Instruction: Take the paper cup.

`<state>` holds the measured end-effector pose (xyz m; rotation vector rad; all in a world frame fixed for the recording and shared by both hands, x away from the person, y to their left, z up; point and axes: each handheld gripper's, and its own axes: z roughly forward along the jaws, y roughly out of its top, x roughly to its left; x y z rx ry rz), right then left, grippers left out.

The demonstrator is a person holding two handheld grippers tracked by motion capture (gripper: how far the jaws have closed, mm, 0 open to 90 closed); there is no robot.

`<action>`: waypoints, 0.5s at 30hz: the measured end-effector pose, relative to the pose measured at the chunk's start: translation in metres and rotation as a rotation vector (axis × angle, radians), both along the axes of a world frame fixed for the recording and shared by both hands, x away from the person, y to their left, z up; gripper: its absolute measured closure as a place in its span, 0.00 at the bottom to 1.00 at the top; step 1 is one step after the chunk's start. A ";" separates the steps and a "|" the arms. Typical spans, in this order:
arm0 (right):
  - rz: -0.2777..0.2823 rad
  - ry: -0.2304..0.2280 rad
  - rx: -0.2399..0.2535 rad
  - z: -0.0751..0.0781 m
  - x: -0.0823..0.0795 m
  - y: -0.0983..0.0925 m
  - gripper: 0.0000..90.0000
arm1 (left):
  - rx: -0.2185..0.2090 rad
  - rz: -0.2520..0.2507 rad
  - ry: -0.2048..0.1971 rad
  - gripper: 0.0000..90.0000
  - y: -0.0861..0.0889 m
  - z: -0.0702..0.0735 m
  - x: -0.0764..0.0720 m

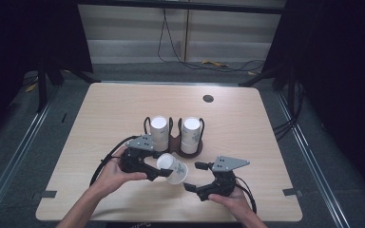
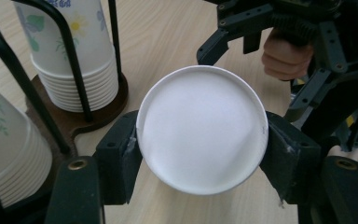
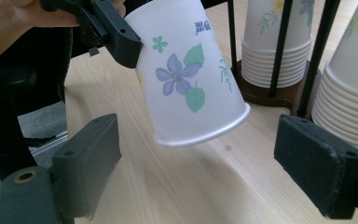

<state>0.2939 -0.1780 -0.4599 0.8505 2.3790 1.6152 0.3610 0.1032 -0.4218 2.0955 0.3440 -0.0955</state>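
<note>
Paper cup (image 1: 173,168), white with blue flower, green leaves and small blue lettering too blurred to read: clamped near its base between the left gripper (image 1: 158,172) pads, held tilted above the table (image 1: 247,128). Right gripper (image 1: 193,176): jaws spread wide, empty, just beside the cup. Two inverted cup stacks (image 1: 160,130) stand in a black wire holder (image 1: 189,151).

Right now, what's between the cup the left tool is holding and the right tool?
Nothing but bare table. In the right gripper view, the paper cup hangs tilted in the left tool, and the right tool waits open just short of it.
</note>
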 end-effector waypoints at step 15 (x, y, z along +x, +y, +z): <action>0.029 -0.020 0.076 0.004 0.001 -0.002 0.15 | -0.052 -0.034 -0.006 0.39 0.004 0.015 -0.006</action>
